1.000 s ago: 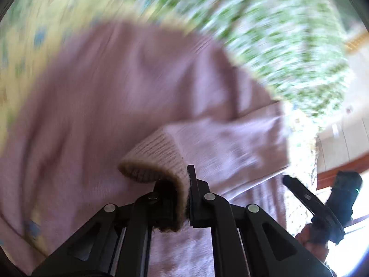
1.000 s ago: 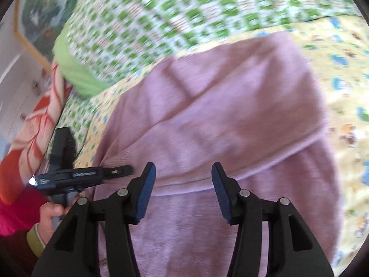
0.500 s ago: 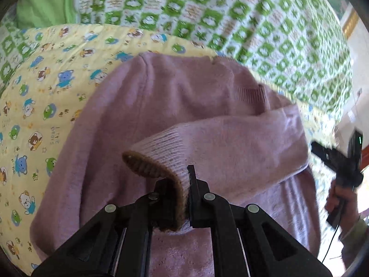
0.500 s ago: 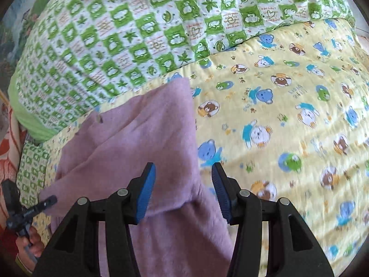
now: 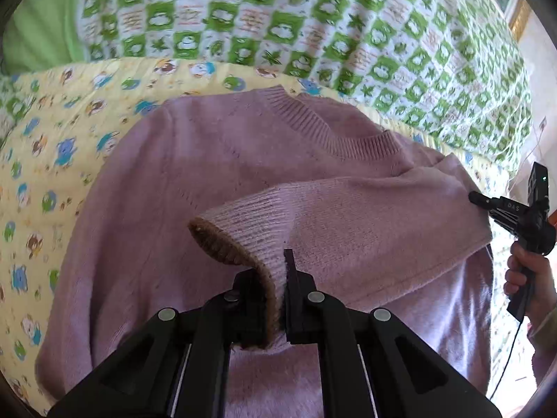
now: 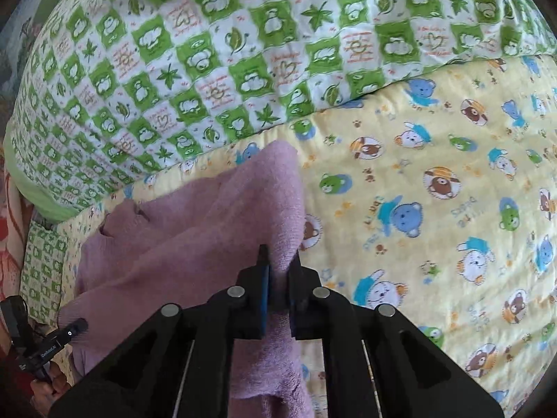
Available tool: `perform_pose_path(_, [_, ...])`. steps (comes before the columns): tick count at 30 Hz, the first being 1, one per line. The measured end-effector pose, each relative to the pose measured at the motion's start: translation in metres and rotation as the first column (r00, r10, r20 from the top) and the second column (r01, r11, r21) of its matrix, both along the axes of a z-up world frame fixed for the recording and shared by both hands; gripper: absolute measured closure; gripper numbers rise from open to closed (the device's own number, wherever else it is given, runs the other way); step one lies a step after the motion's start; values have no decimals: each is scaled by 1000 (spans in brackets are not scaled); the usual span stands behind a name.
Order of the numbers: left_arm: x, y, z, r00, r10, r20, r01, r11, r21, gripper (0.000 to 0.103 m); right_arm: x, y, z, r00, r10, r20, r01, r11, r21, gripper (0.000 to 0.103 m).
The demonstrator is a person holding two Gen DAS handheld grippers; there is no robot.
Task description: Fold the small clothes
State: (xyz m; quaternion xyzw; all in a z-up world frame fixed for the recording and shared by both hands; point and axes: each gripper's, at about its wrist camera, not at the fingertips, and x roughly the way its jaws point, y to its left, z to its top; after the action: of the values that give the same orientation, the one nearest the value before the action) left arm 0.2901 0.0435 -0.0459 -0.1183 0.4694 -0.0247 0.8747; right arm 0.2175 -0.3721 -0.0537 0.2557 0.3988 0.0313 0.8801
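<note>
Left gripper [image 5: 280, 278] clamps the ribbed cuff [image 5: 243, 230] of the pink sweater [image 5: 216, 160], frame centre. Right gripper [image 6: 278, 271] pinches the sweater's edge over the yellow bear-print sheet [image 6: 435, 191].

Yellow bedsheet [image 6: 435, 181] with cartoon bears and animals — lies flat. Green-and-white checked quilt [image 6: 216, 45] bunched along its far edge — plain green lining [image 5: 38, 38] exposed.

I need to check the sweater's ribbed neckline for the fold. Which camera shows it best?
The left wrist view: the ribbed neckline of the purple sweater lies in full sight, curving above the sleeve cuff that the left gripper pinches. The right wrist view shows only a bunched edge of the sweater; its neckline is barely visible.
</note>
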Motion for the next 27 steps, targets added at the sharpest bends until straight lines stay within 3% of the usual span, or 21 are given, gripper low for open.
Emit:
perform_pose_path(6, [2, 15, -38, 997, 15, -77, -12, 999, 43, 97, 2, -2, -31, 999, -1, -54, 2, 1000, 11, 90])
perform_pose_path(12, [-1, 18, -34, 997, 17, -81, -15, 1000, 19, 90, 4, 23, -33, 999, 20, -42, -26, 987, -161, 84])
perform_pose_path(16, [-26, 25, -10, 998, 16, -53, -16, 1000, 4, 77, -5, 25, -17, 1000, 5, -27, -9, 988, -151, 76])
perform_pose_path(19, [-56, 33, 6, 998, -13, -56, 12, 1000, -5, 51, -27, 34, -1, 999, 19, 28, -15, 990, -139, 64])
perform_pose_path(20, [-69, 37, 11, 998, -8, -55, 8, 1000, 0, 47, -34, 38, 4, 999, 30, 41, -25, 991, -129, 61])
perform_pose_path(21, [-86, 44, 15, 998, 11, -56, -11, 1000, 5, 46, -43, 44, 8, 998, 46, 52, -40, 992, -116, 59])
perform_pose_path(23, [-111, 56, 17, 996, 51, -79, -51, 999, 4, 33, -64, 62, 14, 994, 87, 66, -82, 993, -80, 57])
perform_pose_path(27, [-168, 84, 15, 976, 168, -141, -169, 986, 3, 29, -99, 104, 10, 979, 194, 57, -194, 981, -13, 52])
